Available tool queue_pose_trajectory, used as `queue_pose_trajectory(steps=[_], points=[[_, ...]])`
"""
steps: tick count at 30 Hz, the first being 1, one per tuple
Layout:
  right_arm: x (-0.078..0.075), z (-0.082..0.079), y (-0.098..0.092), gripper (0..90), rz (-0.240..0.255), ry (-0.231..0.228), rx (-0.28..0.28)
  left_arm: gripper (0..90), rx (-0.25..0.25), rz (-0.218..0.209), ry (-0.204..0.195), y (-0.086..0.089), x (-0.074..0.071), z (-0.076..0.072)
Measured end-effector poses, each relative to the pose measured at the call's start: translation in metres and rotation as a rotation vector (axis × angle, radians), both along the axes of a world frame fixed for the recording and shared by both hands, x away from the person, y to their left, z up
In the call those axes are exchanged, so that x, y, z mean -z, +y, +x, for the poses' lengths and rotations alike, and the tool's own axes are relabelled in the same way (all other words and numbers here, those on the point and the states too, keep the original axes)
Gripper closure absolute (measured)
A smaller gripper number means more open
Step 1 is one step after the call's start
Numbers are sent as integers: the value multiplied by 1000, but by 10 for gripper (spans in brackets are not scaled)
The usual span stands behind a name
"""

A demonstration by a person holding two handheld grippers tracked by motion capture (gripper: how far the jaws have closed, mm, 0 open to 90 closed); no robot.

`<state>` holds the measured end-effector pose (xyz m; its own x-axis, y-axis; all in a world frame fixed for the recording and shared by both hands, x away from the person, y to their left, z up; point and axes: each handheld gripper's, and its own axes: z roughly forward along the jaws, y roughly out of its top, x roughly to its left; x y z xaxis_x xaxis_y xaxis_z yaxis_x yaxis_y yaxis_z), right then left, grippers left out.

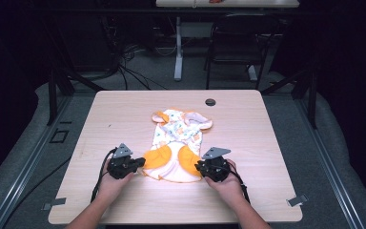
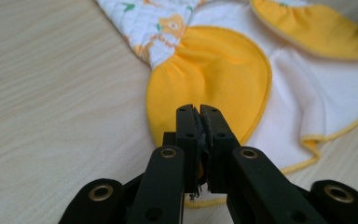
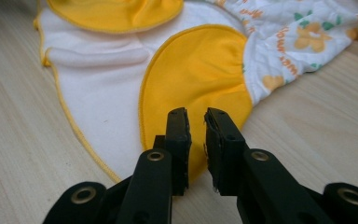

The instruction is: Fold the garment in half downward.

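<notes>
A small garment (image 1: 176, 138), white with an orange flower print and yellow-orange flaps, lies flat in the middle of the wooden table (image 1: 119, 114). My left gripper (image 1: 140, 163) is at its near left corner. In the left gripper view the jaws (image 2: 199, 112) are pressed together over the edge of the left yellow flap (image 2: 214, 70), and a sliver of yellow cloth shows between them. My right gripper (image 1: 199, 167) is at the near right corner. Its jaws (image 3: 196, 116) stand a narrow gap apart over the right yellow flap (image 3: 196, 70), not pressing on it.
A dark cable hole (image 1: 210, 102) sits in the table top behind the garment. Bare wood surrounds the garment on all sides. Beyond the table are a black chair (image 1: 233, 43), a white desk leg (image 1: 178, 47) and loose cables on the floor (image 1: 124, 62).
</notes>
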<state>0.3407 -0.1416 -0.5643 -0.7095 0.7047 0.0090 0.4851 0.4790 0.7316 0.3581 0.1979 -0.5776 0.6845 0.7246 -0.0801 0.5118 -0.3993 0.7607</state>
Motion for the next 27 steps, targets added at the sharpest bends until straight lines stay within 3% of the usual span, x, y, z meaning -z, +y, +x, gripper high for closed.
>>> queue_pose_trajectory(steps=[4, 14, 18, 23, 27], points=[[7, 0, 9, 809, -56, 16, -33, 879, 25, 35, 0, -3, 3, -5], [9, -3, 8, 816, -70, 36, -68, 889, 45, 21, 33, -2, 4, -16], [9, -6, 6, 816, -54, 42, -70, 889, 73, 43, 28, -3, 3, -26], [6, -15, 7, 815, -98, 53, -108, 889, 83, 48, 43, -5, 2, -34], [5, -17, 8, 815, -103, 65, -130, 889, 101, 47, 58, -6, 1, -43]])
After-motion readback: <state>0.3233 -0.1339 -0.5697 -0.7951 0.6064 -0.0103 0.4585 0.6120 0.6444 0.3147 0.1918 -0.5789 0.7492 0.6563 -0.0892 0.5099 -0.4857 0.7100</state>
